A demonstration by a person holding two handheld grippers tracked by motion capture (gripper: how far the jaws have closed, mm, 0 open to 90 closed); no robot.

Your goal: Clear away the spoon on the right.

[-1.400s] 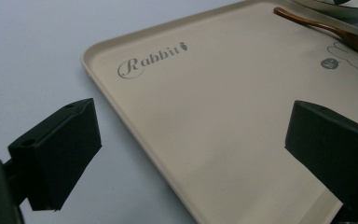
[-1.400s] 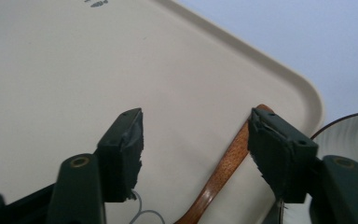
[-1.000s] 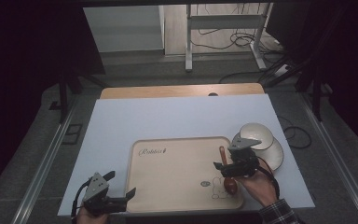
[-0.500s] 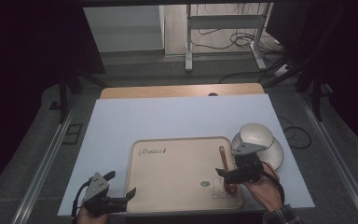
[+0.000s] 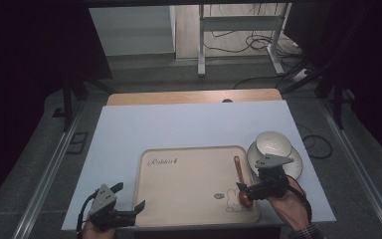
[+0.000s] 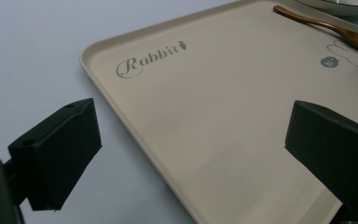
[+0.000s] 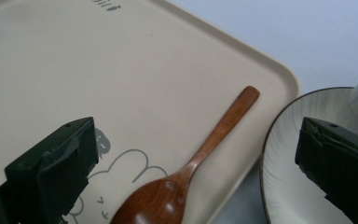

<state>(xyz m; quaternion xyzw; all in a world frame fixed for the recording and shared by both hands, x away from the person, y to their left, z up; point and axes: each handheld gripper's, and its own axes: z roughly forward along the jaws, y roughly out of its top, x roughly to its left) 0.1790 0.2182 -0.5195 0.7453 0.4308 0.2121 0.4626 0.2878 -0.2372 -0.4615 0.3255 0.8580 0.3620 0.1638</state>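
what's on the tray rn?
A wooden spoon lies on the beige tray near its right edge, bowl toward the person. The printed logo and rabbit drawing show; the right gripper covers a bit of the tray beside the spoon.

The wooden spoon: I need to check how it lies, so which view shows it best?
The right gripper view: the wooden spoon lies close up on the tray, handle and bowl clear. The high view shows it small; the left gripper view catches it at the top edge.

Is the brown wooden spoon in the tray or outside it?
In. The brown wooden spoon lies flat on the beige rectangular tray, near its right edge, beside the white plate.
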